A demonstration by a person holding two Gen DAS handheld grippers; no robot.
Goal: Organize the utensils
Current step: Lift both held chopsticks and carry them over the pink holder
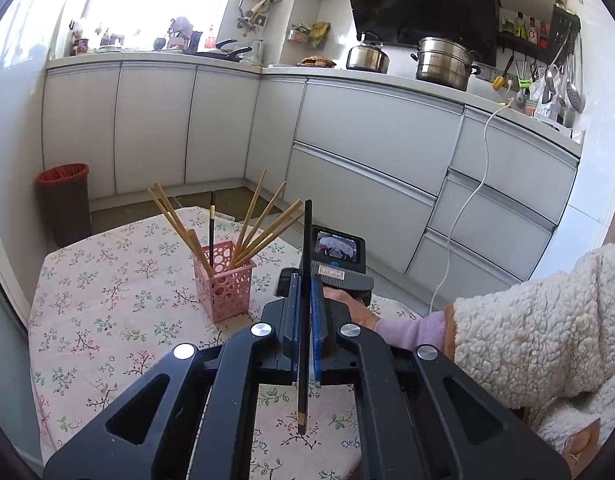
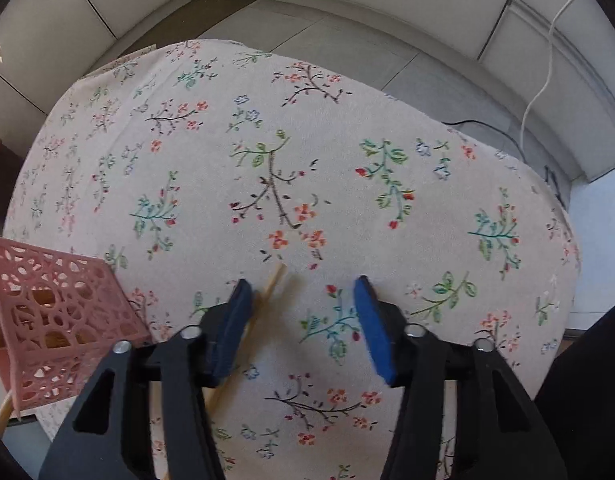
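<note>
- Left wrist view: left gripper (image 1: 306, 312) is clamped on a black chopstick (image 1: 306, 240), held upright, likely ready for the pink holder (image 1: 224, 278) just ahead, where wooden chopsticks (image 1: 263, 228) lean.
- Right wrist view: right gripper (image 2: 303, 320), jaws apart, points down at the floral tablecloth (image 2: 347, 140); a wooden chopstick (image 2: 272, 282) lies by its left pad, not yet pinched.

Black chopstick (image 1: 305, 320) upright — pink holder (image 1: 224, 284) nearby

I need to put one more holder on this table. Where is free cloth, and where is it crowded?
Free: the tablecloth beyond the right gripper, toward the far edge, and left of the pink basket. Crowded: around the basket, where a wooden chopstick lies.
</note>
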